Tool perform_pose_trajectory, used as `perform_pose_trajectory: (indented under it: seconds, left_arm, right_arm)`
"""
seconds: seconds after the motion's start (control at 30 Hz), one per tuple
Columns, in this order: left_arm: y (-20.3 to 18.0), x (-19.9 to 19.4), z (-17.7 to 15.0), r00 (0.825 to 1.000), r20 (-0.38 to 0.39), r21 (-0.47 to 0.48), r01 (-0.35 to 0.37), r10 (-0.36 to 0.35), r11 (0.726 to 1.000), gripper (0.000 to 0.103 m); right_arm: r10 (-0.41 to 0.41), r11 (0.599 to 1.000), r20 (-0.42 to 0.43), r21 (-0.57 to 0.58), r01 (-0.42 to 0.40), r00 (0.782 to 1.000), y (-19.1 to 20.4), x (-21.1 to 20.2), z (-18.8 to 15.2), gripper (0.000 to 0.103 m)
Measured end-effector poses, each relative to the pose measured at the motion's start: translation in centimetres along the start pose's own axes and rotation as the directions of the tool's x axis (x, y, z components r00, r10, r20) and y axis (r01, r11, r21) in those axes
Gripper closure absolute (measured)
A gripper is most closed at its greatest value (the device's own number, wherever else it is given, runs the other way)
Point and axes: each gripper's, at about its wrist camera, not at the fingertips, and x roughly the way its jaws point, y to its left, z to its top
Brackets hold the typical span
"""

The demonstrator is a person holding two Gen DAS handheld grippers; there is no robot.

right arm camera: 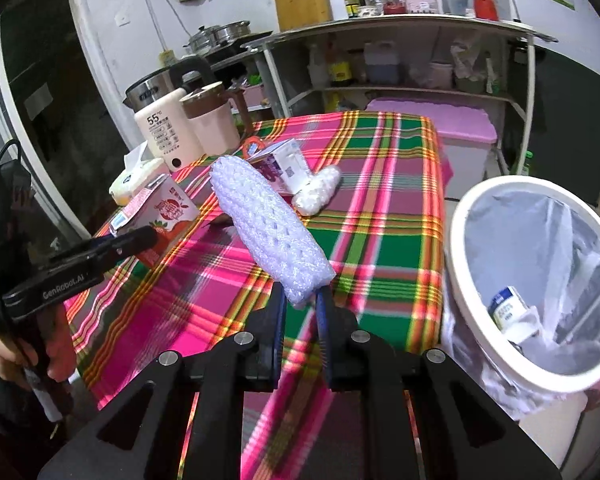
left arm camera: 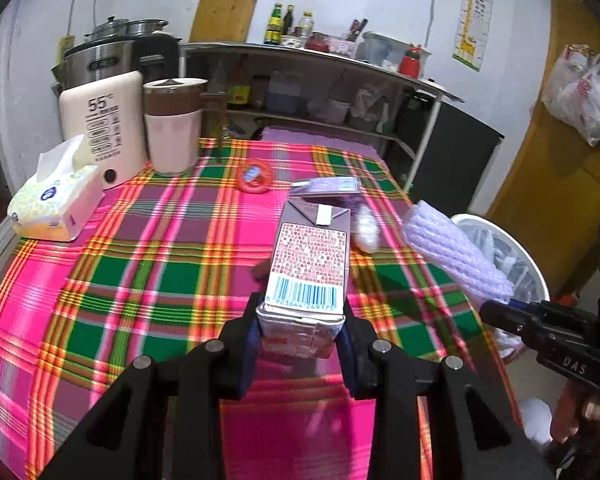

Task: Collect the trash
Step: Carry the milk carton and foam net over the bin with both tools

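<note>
Both hands carry a load above the plaid-covered table (left arm camera: 140, 240), each piece of trash pinched at one end so that most of it juts out ahead of the fingers. The left gripper (left arm camera: 300, 332) is closed about half-way on the base of a small drink carton (left arm camera: 310, 256), its pads pressing the two narrow sides; gripping the folded bottom leaves the long body free to tip forward into a bin. The right gripper (right arm camera: 302, 308) is squeezed down to its narrowest on the tail of a white foam net sleeve (right arm camera: 268, 232), a soft thing that collapses under the pads, which explains the tight closure. The white waste bin (right arm camera: 460, 240), lined with a clear bag and already holding a small box, stands just beside the table edge on the right-hand side, with the sleeve nearer to it than the carton. Still lying on the cloth are a second, purple-and-white carton (right arm camera: 286, 166), a white foam lump (right arm camera: 320, 190) touching or just beside it (the blur leaves this unsettled), and a red ring-shaped wrapper (left arm camera: 255, 176) farther back. A tissue pack (left arm camera: 56, 204), a kettle base and a jug stand at the table's far corner, apparently kept items rather than trash.
</note>
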Motion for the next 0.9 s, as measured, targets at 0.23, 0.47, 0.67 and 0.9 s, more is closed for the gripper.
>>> perform_pose_trajectory:
  seconds: [0.23, 0.47, 0.67, 0.9]
  left_arm:
    - [-3.2, -0.2, -0.2, 0.999, -0.002, 0.038, 0.047, -0.047, 0.998, 0.068]
    - [-6.1, 0.0, -0.1, 0.996, -0.011, 0.08, 0.088, -0.087, 0.993, 0.068]
    - [-8.2, 0.5, 0.1, 0.993, -0.023, 0.105, 0.117, -0.116, 0.987, 0.068]
    - [-10.7, 1.5, 0.8, 0.987, -0.033, 0.137, 0.162, -0.159, 0.977, 0.068]
  right_arm:
    - [-0.023, 0.999, 0.031, 0.036, 0.022, 0.999, -1.4, -2.4, -0.8, 0.087]
    - [-0.059, 0.996, 0.057, 0.077, 0.054, 0.997, -3.1, -4.3, -1.5, 0.087]
    - [-0.09, 0.99, 0.069, 0.11, 0.082, 0.993, -5.0, -5.6, -1.9, 0.087]
    - [-0.141, 0.979, 0.078, 0.159, 0.127, 0.987, -7.5, -6.8, -2.3, 0.087]
